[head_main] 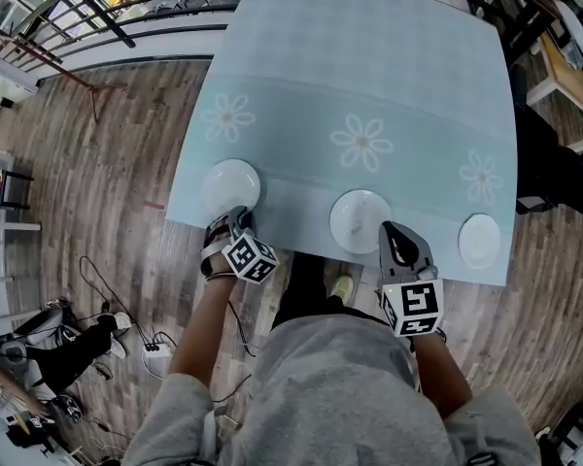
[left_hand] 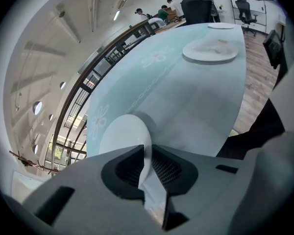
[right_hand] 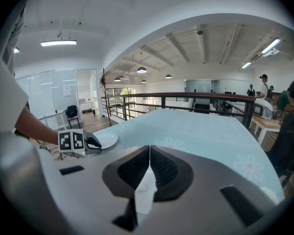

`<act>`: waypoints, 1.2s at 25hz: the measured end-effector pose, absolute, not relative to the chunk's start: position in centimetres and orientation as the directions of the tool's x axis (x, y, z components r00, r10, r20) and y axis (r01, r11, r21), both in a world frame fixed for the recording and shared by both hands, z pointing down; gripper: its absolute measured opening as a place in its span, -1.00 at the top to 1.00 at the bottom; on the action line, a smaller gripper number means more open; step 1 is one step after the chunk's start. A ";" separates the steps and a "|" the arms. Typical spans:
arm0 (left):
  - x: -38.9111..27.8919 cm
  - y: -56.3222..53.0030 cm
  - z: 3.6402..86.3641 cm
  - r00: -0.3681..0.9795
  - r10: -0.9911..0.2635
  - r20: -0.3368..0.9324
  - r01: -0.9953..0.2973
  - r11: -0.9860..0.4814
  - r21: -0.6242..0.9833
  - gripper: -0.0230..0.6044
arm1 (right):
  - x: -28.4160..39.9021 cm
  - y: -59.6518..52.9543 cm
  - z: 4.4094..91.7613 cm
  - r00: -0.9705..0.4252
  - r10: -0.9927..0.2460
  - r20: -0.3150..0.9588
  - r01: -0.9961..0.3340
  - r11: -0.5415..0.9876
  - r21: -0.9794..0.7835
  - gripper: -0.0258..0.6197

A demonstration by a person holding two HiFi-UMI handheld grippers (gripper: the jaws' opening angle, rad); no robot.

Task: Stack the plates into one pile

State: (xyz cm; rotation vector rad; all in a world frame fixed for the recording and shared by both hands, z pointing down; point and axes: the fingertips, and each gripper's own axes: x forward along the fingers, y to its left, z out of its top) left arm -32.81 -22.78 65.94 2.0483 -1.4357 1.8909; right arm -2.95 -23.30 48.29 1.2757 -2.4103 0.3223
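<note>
Now | my left gripper (left_hand: 148, 153): jaws clamp rim of round white plate (left_hand: 118, 133) on light-blue table (head_main: 369, 66) | my right gripper (right_hand: 149, 153): jaws closed, empty.

We log a pale blue tablecloth (head_main: 369, 56) printed with white daisy flowers (head_main: 361, 142), draped over a table and hanging off its near edge. Around it we see a grey-brown wooden plank floor (head_main: 107, 163). A dark metal railing (right_hand: 206, 97) runs along beyond the cloth's far side. On the floor at lower left lies a white power strip (head_main: 157, 349), with thin black cables (head_main: 102, 275) trailing near it. A black office chair (left_hand: 198, 9) stands at the table's far end. We note a long white ceiling light (right_hand: 59, 43) overhead. A few people (right_hand: 263, 84) stand well past the railing.
</note>
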 end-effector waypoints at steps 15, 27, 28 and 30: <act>-33.5 -25.1 60.4 -0.118 -0.723 0.681 -0.660 -0.455 -0.598 0.84 | -2.7 -22.8 47.8 -0.498 -0.755 0.426 -0.833 0.553 0.007 0.84; -33.7 -25.4 56.7 -0.115 -0.793 0.598 -0.684 -0.373 -0.627 0.85 | -1.1 -21.4 47.0 -0.474 -0.788 0.393 -0.850 0.527 0.032 0.84; -33.7 -25.4 56.5 -0.113 -0.795 0.595 -0.686 -0.371 -0.626 0.85 | -0.9 -21.3 46.8 -0.470 -0.792 0.389 -0.852 0.522 0.034 0.84; -33.5 -25.5 56.1 -0.108 -0.800 0.590 -0.686 -0.369 -0.627 0.85 | -0.5 -21.5 46.6 -0.464 -0.801 0.379 -0.857 0.513 0.037 0.84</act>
